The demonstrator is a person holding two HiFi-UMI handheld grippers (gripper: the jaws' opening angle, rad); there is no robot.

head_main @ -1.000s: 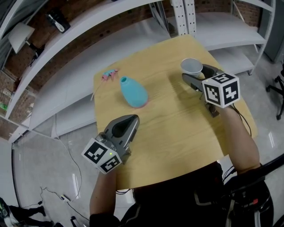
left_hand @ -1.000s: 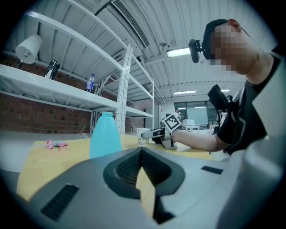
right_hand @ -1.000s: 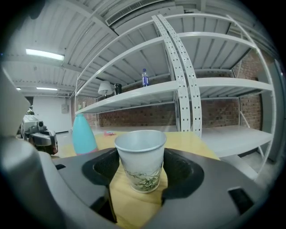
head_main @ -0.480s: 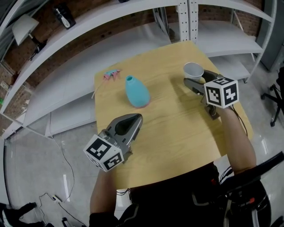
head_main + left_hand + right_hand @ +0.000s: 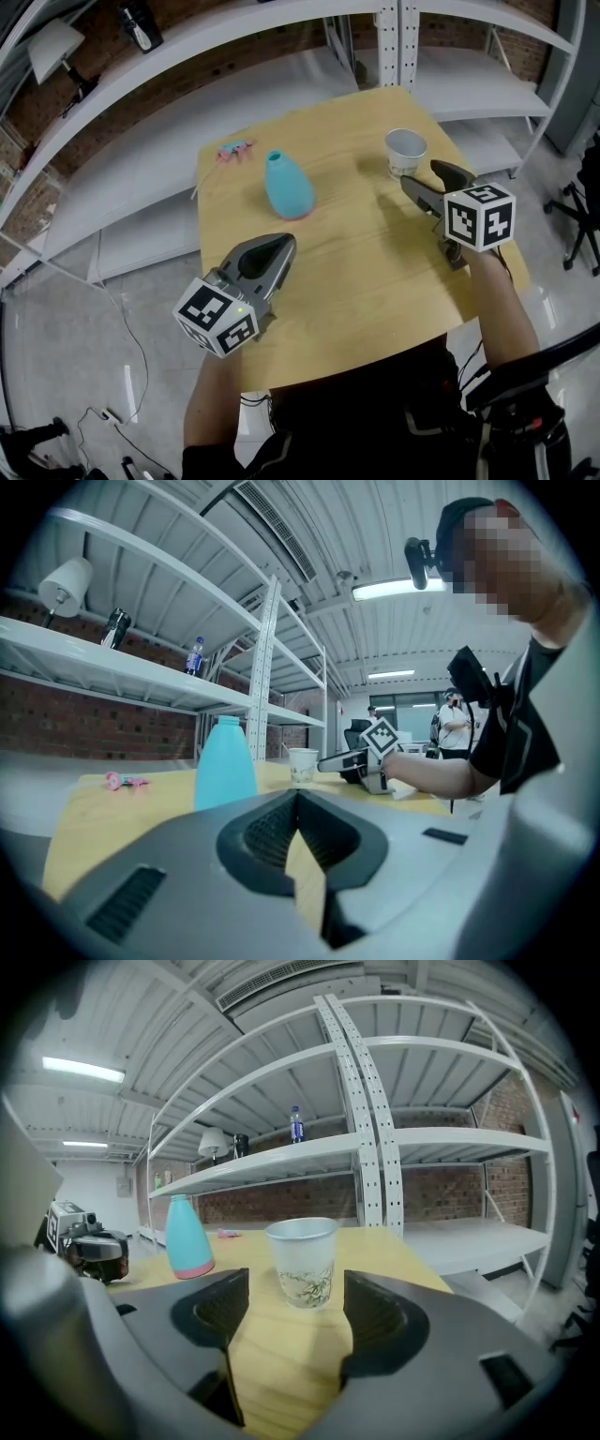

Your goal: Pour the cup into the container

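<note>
The right gripper [image 5: 292, 1314] is spread wide, nothing held; the cup [image 5: 302, 1260] is seen just ahead of its fingers. The left gripper [image 5: 298, 808] is squeezed closed on nothing.

Lab or workshop-type industrial unit, partly open office.
- Light wood worktop [image 5: 356, 272] stands alone on grey floor [image 5: 75, 309].
- Behind worktop: long white metal rack shelves [image 5: 234, 75] on perforated uprights [image 5: 398, 37]; bare brick wall [image 5: 441, 1190] at back.
- On shelf above worktop level: bottle [image 5: 296, 1124].
- Over worktop: corrugated metal ceiling [image 5: 375, 527], long ventilation grille [image 5: 277, 527], strip lights [image 5: 394, 590].
- Left of worktop: loose cable [image 5: 105, 413] on floor.
- Right of worktop: office chair [image 5: 583, 202].
- Far beyond worktop: people standing [image 5: 455, 719] in bright office zone.
</note>
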